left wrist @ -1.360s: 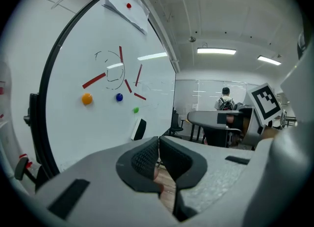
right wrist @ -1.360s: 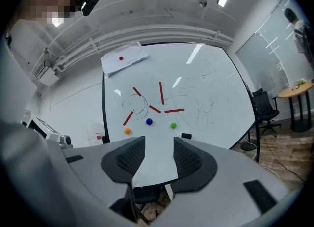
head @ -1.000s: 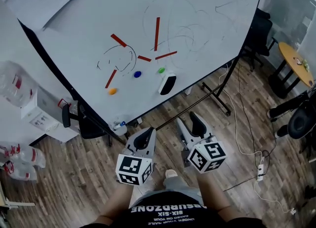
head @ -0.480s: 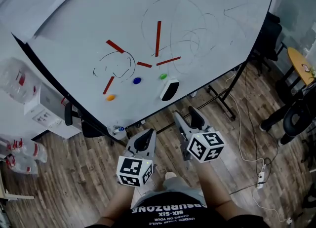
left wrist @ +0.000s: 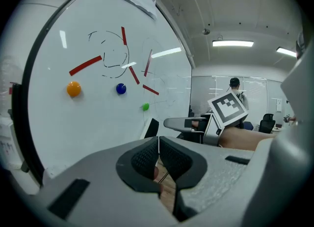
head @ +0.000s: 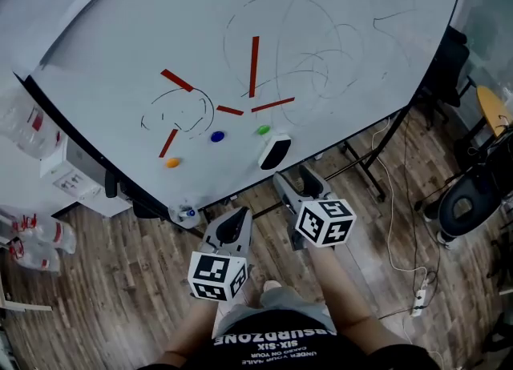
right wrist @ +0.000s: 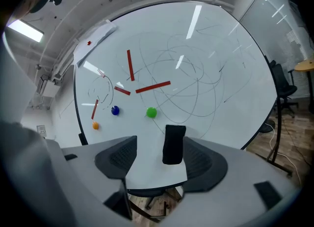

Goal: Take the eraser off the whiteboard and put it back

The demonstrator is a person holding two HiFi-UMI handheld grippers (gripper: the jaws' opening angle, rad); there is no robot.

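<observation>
Eraser (head: 274, 152) sits on the whiteboard (head: 361, 64) near its lower edge. Right gripper (head: 295, 187) has just been opening its jaws, now wide. The eraser lies ahead, untouched and off-centre. Recommend centring, advancing squarely, then closing. Left gripper (head: 232, 228) is closed and empty.

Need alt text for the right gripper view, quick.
The jaws of the right gripper, which have just been opening, stand apart and frame the black eraser on the whiteboard, untouched. Coloured magnets and red strips sit above and left of it.
</observation>
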